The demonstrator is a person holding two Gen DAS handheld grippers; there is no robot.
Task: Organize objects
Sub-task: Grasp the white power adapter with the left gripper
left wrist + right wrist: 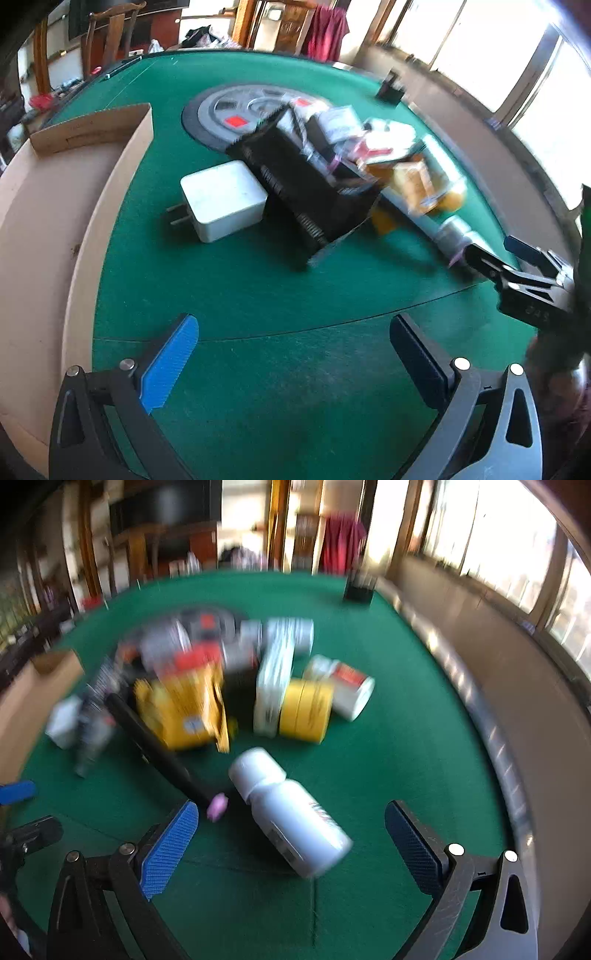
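A heap of objects lies on the green felt table. In the left wrist view a white plug adapter sits beside a black ribbed box, with blurred yellow packets behind. My left gripper hangs open over bare felt, well short of the adapter. In the right wrist view a white bottle lies on its side between the spread fingers of my right gripper, which is open and not touching it. A black stick with a pink tip, a yellow pouch and a yellow tape roll lie beyond.
An open cardboard box stands at the left of the table. A round grey and black disc lies at the back. A small black holder stands near the far edge. The padded table rim curves along the right.
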